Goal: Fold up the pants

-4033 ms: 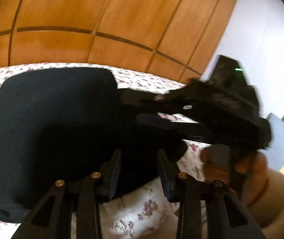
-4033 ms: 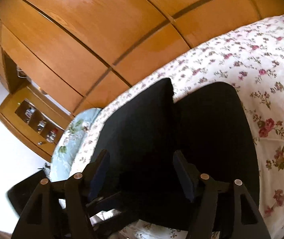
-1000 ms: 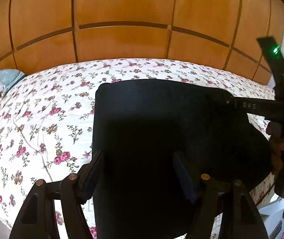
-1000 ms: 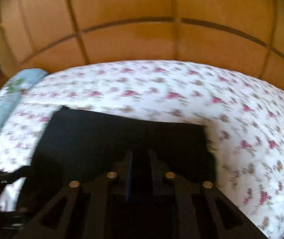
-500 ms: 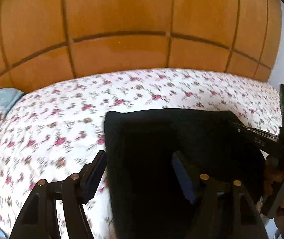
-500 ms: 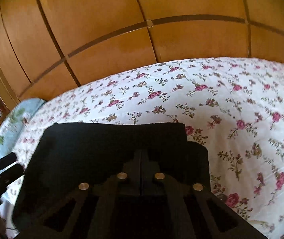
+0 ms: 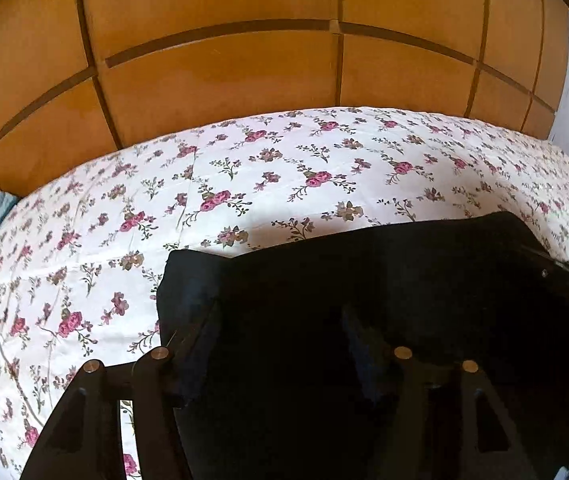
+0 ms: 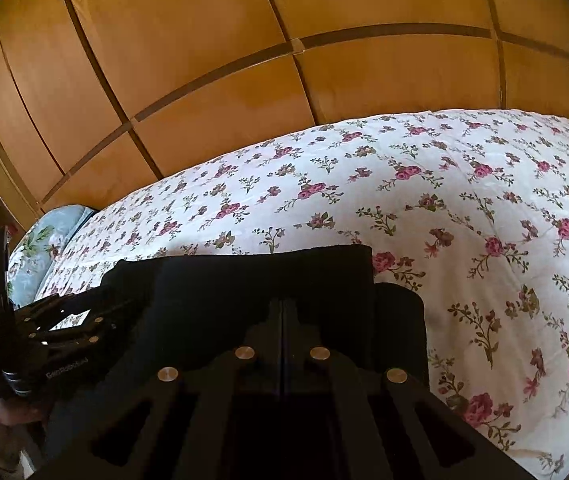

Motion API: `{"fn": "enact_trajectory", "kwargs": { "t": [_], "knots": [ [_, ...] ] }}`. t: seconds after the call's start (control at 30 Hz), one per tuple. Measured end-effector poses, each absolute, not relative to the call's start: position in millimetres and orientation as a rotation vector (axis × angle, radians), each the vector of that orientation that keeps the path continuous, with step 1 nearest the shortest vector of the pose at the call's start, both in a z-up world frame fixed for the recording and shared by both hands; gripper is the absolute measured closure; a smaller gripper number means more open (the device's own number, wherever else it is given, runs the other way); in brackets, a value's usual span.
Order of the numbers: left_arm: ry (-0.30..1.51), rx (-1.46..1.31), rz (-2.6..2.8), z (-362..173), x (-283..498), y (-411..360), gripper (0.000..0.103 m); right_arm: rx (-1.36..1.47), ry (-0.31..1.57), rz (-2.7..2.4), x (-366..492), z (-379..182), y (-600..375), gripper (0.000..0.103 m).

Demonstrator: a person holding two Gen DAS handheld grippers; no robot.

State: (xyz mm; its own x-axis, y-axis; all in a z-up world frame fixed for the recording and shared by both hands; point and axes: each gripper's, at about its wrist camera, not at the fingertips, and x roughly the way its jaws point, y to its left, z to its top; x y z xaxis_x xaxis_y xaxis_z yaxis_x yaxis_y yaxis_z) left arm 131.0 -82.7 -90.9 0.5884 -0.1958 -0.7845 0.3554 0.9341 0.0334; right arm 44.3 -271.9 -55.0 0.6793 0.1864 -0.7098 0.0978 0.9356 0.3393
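The black pants point(image 8: 268, 280) lay folded into a dark block at the near edge of the bed point(image 8: 464, 208), on the flowered cover; a wooden wardrobe point(image 8: 224, 80) stood behind the bed, and a pale blue pillow point(image 8: 40, 236) lay at its far left. The right gripper point(image 8: 283, 312) was over the top layer of cloth with its jaws fully together; whether any fabric was pinched between them could not be told, black on black. The left gripper point(image 7: 280, 320) stood over the left end of the pants, its jaws wide and opening a little, with cloth lying under and between them but not pressed by the pads. The pants looked soft, limp and light; a layer lifted by one point would likely sag and drag the layers below out of line; a hold on two corners of one edge, through all layers, seemed the safer choice; the cloth appeared thick enough to grip without slipping.
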Motion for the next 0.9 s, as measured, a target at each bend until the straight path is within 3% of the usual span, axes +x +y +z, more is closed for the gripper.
{"fn": "enact_trajectory", "kwargs": {
  "t": [0.37, 0.7, 0.9],
  "knots": [
    [0.802, 0.155, -0.304, -81.7, 61.5, -60.2, 0.039, 0.476, 0.863, 0.094, 23.6, -50.5, -279.6, 0.103],
    [0.785, -0.12, -0.37, -75.6, 4.2, -13.0, 0.039, 0.377, 0.876, 0.099, -30.5, -32.3, -267.8, 0.103],
    [0.778, -0.162, -0.367, -69.7, -4.0, 9.2, 0.034, 0.327, 0.881, 0.087, -45.0, -24.3, -269.6, 0.095]
  ]
}}
